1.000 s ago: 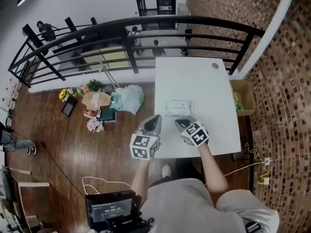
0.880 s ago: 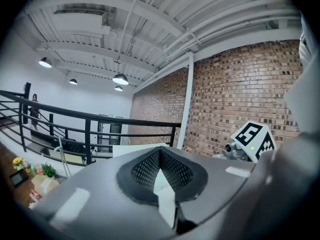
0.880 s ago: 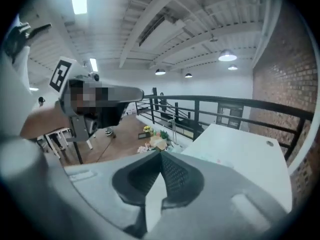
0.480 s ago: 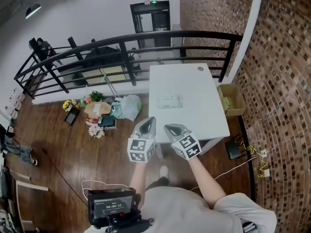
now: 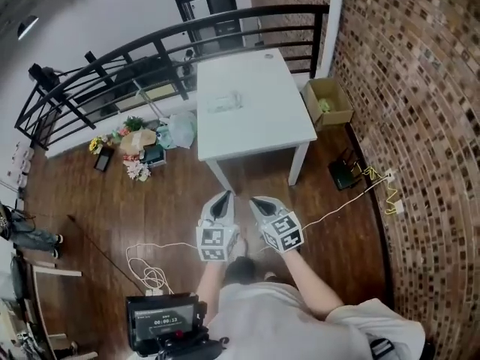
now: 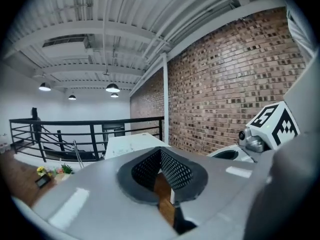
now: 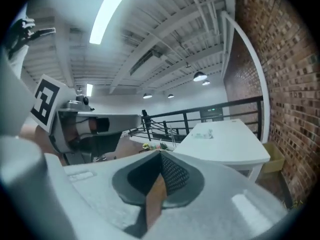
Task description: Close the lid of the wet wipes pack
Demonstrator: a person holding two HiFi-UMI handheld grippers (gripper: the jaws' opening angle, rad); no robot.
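White tabletop (image 5: pixel 262 122), taken here as the landmark, carried the wet wipes pack (image 5: pixel 223 103) left of its middle as the head view showed it. The pack appeared too small for the state of its lid to be told. Both claws hung over the wooden floor (image 5: pixel 112 201), well apart from the tabletop, on the person's side of the table legs. The left claw (image 5: pixel 221 201) had its jaws together with nothing between them, and only floor showed through the slit behind the tips. The right claw (image 5: pixel 257 203) was likewise closed and empty.

Hazards, as judged: at this standoff neither claw could reach the pack, so a lid left ajar would not get pressed shut and the wipes could dry. An approach to the tabletop would pass the loose cable (image 5: pixel 144 270) lying on the floor near the person's feet, which could snag a step. A closed claw pressed down off-centre might slide the light pack across the smooth tabletop rather than snap the lid home.

Pose: the two claws were held just beside each other ahead of the person's torso. The forearms were extended, with the tips aimed toward the tabletop and tilted slightly below level.
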